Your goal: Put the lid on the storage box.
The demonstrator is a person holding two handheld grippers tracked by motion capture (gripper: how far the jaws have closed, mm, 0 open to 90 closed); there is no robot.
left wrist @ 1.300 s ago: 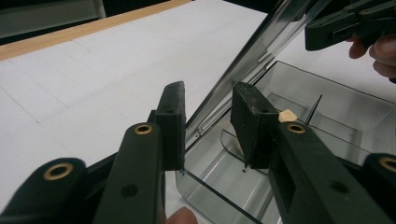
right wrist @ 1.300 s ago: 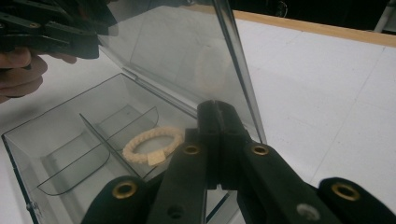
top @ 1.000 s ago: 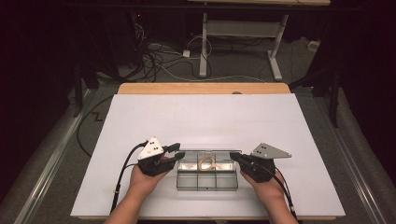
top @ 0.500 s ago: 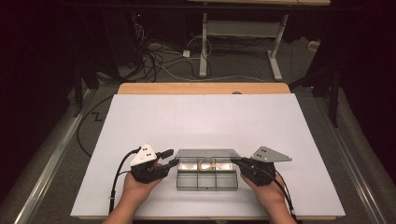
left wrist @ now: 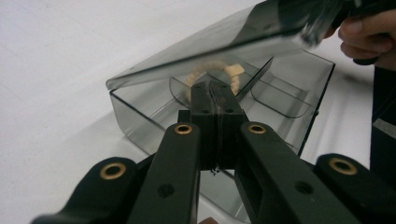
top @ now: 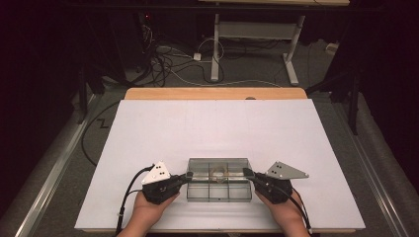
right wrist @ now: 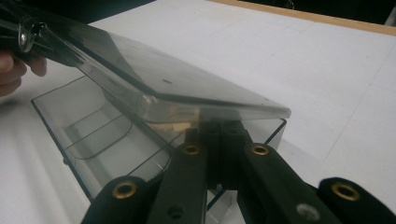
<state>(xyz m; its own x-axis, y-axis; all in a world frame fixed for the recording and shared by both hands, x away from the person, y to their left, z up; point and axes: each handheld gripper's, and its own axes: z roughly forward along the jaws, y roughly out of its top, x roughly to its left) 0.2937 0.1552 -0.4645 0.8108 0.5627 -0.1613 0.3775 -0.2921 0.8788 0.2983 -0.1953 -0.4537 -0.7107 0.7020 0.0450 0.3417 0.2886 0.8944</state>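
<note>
Both gripper views reveal the box (left wrist: 299, 93) lid (right wrist: 154, 79) raised.

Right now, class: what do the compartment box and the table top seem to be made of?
The box: probably hard plastic, smoke-grey and glossy; you see its dividers through the walls and the raised lid shines. The table top: a matt white sheet, perhaps laminate, with a wood-coloured far edge.

Dark room (top: 44, 59), tangled floor cables (top: 168, 59)
</note>
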